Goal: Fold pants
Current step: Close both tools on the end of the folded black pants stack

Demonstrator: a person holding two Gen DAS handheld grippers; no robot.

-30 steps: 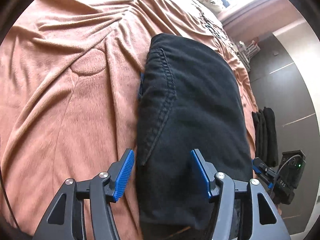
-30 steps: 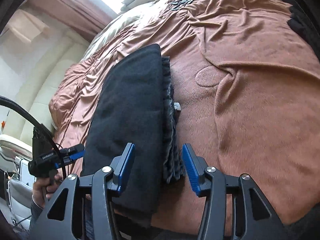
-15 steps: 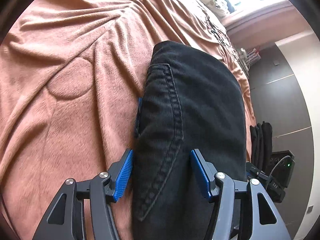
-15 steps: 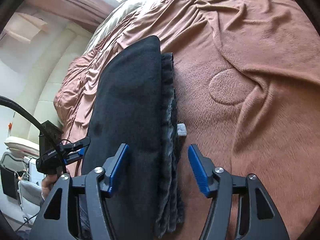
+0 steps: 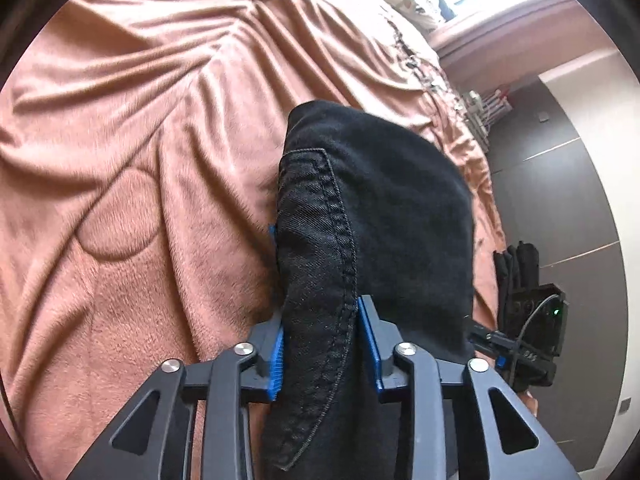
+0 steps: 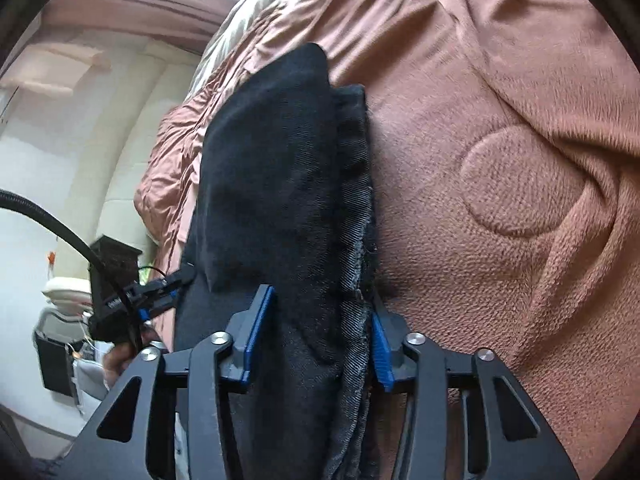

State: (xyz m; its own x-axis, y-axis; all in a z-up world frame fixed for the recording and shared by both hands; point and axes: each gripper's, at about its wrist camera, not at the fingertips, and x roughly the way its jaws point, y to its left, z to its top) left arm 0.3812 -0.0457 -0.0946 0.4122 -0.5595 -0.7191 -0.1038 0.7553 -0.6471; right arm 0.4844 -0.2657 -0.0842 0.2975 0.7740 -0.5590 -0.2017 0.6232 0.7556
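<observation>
The black pants (image 5: 376,208) lie folded in a thick bundle on the brown bedspread (image 5: 132,168). My left gripper (image 5: 323,346) is shut on the near end of the bundle, its blue pads pressing a stitched seam. In the right wrist view the same pants (image 6: 280,184) show from the opposite end, with layered edges on the right side. My right gripper (image 6: 316,338) is shut on that end of the pants. Each gripper shows in the other's view at the far end of the bundle.
The brown bedspread (image 6: 500,160) is wrinkled, with a round quilted mark (image 6: 520,184). The bed's edge runs beside the pants, with dark floor (image 5: 568,208) beyond it. More dark folded clothes (image 5: 520,264) stand off the bed. A padded wall (image 6: 100,128) lies beyond the other side.
Both grippers moved forward over the ends of the pants and closed on them; they were open before.
</observation>
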